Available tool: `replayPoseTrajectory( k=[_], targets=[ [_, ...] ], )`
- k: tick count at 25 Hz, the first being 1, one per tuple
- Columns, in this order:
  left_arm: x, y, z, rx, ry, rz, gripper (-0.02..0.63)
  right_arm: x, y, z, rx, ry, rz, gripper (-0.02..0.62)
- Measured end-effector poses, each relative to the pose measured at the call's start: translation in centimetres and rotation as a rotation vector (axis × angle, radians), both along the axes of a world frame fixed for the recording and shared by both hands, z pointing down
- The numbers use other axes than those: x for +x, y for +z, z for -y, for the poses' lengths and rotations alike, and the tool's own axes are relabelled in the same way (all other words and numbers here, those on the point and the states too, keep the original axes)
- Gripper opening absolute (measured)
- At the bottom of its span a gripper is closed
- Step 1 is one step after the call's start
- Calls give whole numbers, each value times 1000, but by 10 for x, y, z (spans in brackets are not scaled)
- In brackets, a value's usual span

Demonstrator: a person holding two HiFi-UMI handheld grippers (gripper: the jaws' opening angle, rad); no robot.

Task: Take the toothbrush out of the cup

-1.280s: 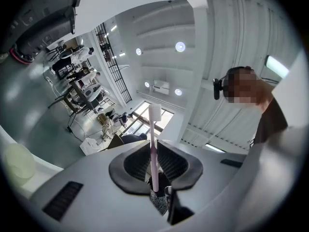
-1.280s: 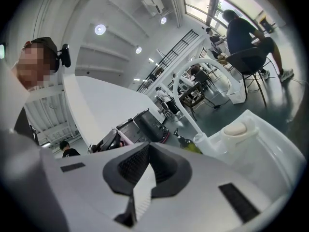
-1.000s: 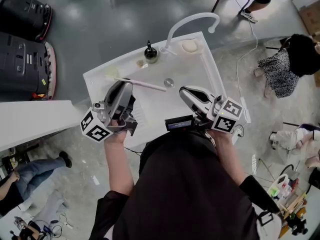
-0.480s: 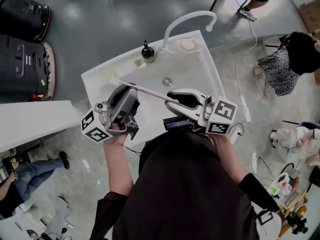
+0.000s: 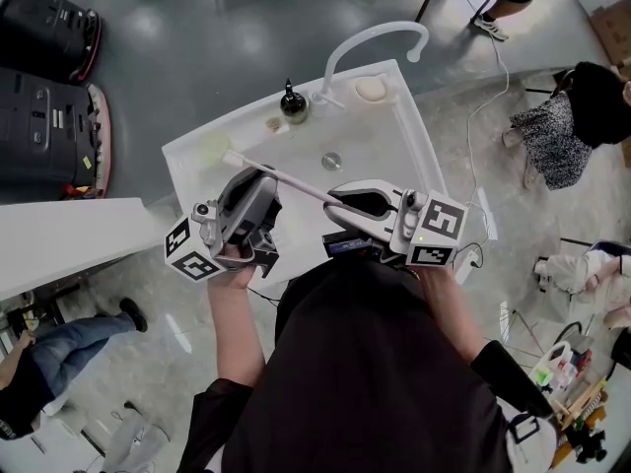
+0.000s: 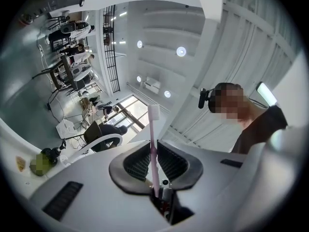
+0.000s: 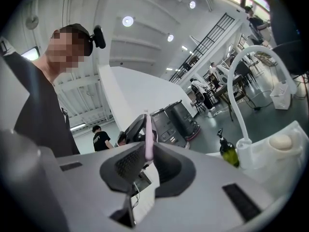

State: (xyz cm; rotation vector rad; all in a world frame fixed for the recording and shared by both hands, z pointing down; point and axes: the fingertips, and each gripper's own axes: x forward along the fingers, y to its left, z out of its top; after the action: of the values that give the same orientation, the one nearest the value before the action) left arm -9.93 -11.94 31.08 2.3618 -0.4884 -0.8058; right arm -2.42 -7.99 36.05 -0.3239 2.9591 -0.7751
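The toothbrush [image 5: 286,178] is seen free in the air, slanting across the middle of the head view above the sink [image 5: 380,141], with its brush end toward the upper left. No cup can be made out in any view, so the lifting out is judged to be already done. What is left, if anything, is thought to be a hand-over or a setting down.

The toothbrush is caught at two places. The left gripper [image 5: 258,173] is closed on the stem nearer the brush end. In the left gripper view its ribbed pads are pressed on either side of the pink stem, and the white head stands above them. The right gripper [image 5: 336,197] is clamped on the handle end at the centre of the head view, and the stem is seen pinched between its pads in the right gripper view.

As for containers, the sink basin is shown holding nothing but its drain [image 5: 332,161]. A dark pump bottle [image 5: 293,101] with greenish liquid is stood on the rim at the top, beside the tap [image 5: 380,35]. A pale soap bar [image 5: 373,89] is laid to the right of the bottle.
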Motion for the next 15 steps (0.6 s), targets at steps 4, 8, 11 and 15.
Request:
replayPoseTrajectory(
  k=[4, 8, 11, 15],
  targets=[
    [0, 5, 5, -37, -32, -1, 49, -1, 1, 1, -4, 10, 5, 55],
    [8, 16, 9, -102, -59, 47, 52, 3, 2, 9, 33, 65, -25, 54],
    [20, 24, 8, -149, -59, 87, 87, 8, 1, 16, 100, 121, -84, 54],
    [31, 33, 12, -219, -80, 115, 107, 10, 2, 22, 299, 189, -234, 54]
  ],
)
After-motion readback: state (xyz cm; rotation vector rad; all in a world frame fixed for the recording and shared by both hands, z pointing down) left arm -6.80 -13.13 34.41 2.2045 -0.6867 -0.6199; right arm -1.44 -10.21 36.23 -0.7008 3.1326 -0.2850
